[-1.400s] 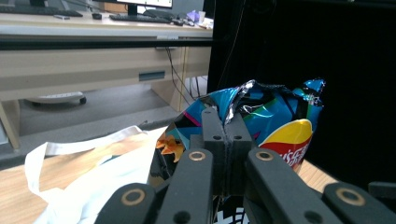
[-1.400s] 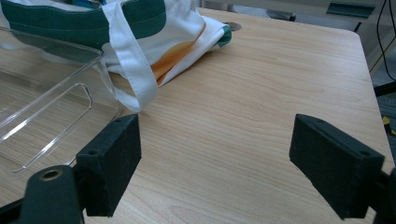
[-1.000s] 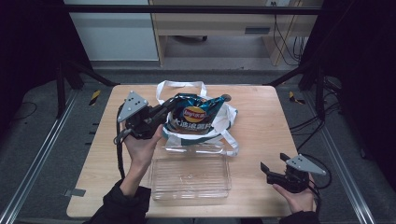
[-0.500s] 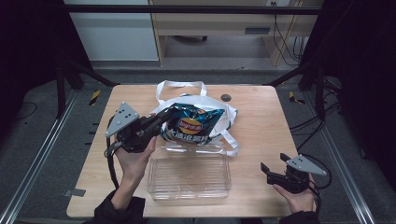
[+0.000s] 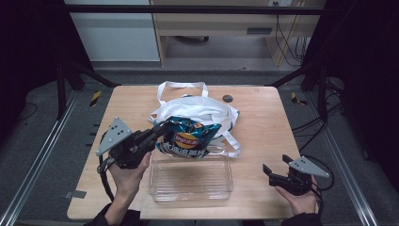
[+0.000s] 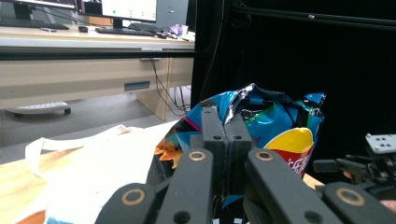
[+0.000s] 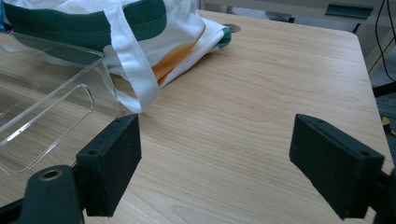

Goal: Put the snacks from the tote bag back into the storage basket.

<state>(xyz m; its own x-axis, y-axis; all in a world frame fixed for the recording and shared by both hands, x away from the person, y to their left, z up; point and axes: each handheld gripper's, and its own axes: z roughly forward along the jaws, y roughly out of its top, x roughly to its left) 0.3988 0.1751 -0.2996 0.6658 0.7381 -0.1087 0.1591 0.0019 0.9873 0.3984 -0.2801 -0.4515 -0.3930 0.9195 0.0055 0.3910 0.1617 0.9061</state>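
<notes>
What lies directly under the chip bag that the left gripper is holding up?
Under the chip bag, held by the left gripper, lie the white tote bag and the far rim of the clear plastic tray. The bag hides the tote's nearer edge beneath it.

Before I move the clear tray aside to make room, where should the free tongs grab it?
Take the tray by its right short wall, coming from the right with the open right tongs. That rim stands bare and upright nearest them; the chip bag overhangs the far edge.
</notes>
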